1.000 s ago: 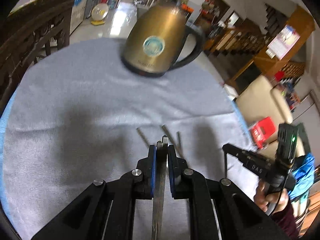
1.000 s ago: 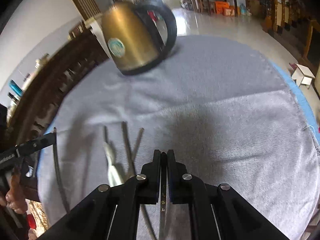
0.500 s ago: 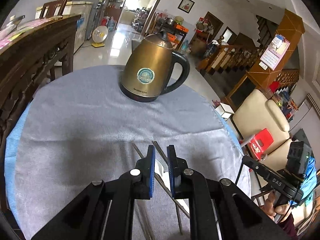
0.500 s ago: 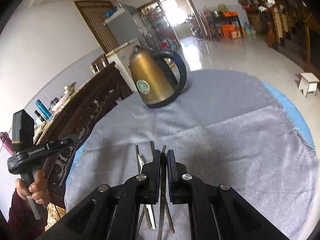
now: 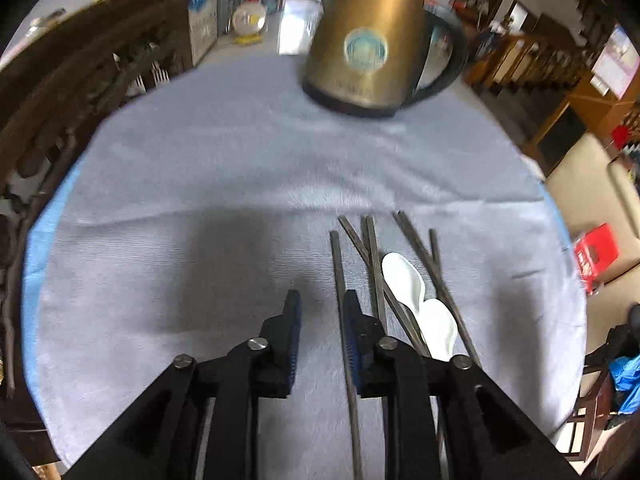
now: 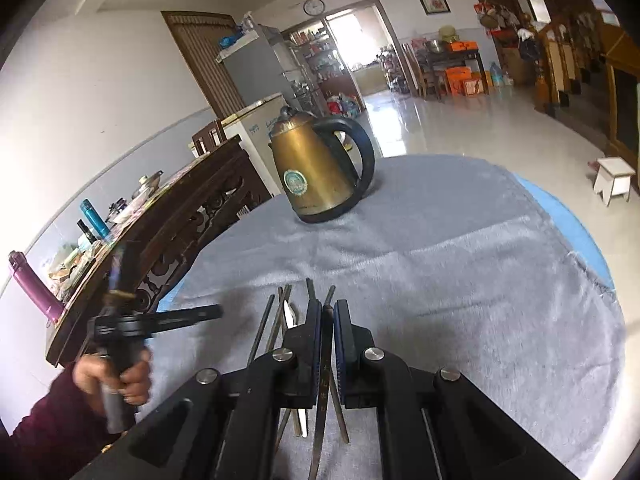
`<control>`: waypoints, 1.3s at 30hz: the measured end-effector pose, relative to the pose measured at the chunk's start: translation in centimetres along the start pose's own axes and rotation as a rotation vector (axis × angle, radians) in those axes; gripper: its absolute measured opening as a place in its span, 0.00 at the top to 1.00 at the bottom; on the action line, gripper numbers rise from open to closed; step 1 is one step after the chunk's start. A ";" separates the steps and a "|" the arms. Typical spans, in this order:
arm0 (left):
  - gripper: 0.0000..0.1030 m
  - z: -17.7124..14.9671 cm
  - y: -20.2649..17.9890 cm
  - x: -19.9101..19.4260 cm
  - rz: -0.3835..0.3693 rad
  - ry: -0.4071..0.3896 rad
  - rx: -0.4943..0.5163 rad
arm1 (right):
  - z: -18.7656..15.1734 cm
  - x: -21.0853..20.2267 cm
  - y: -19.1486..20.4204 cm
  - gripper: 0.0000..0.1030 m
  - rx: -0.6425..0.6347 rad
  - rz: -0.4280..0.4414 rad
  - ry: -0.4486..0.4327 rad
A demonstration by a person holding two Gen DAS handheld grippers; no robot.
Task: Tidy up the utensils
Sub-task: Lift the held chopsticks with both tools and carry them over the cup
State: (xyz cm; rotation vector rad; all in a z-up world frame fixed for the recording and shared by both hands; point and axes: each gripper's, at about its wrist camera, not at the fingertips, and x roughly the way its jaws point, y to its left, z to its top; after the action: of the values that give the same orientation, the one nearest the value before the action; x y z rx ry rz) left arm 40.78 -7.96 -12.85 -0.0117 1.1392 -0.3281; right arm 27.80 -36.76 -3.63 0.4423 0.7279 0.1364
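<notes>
Several dark chopsticks [image 5: 370,248] and two white spoons [image 5: 403,278] lie bunched on the grey cloth [image 5: 200,208]. My left gripper [image 5: 322,300] hangs low over the cloth just left of the bunch, its jaws opening. One chopstick [image 5: 337,268] lies in the gap close to the right finger; the pads do not press on it. My right gripper [image 6: 327,306] is shut on a single chopstick [image 6: 326,364], whose tip pokes out ahead, above the pile of chopsticks [image 6: 280,308]. The left gripper [image 6: 216,312], blurred, shows in the right wrist view, held by a hand [image 6: 120,372].
A brass kettle [image 5: 364,52] with a black handle stands at the far side of the round table [image 6: 568,216]; it is also seen as kettle [image 6: 316,172]. A dark carved wooden chair back [image 5: 80,92] borders the left. A red stool [image 5: 596,252] and a white stool [image 6: 614,178] stand on the floor.
My left gripper dropped toward the cloth and its jaws parted, leaving the chopstick it held lying beside the bunch. My right gripper lifted with its chopstick still clamped.
</notes>
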 end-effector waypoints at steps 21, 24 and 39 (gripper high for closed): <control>0.95 1.0 -1.1 -1.9 0.042 -0.133 -0.021 | 1.7 -3.8 2.6 0.93 -0.055 0.066 -0.067; 0.95 -0.9 -1.9 -8.1 0.015 -0.263 0.000 | 1.4 -6.3 4.4 0.93 -0.100 0.025 -0.144; 0.95 -8.6 -5.6 -27.3 -0.096 -0.684 0.046 | -1.2 -18.2 12.3 0.93 -0.185 -0.125 -0.512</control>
State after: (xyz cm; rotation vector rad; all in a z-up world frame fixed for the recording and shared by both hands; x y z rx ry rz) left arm 21.45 -4.77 8.79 -0.1289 0.4535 -0.3956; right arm 13.90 -30.23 12.06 0.2368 0.2348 -0.0290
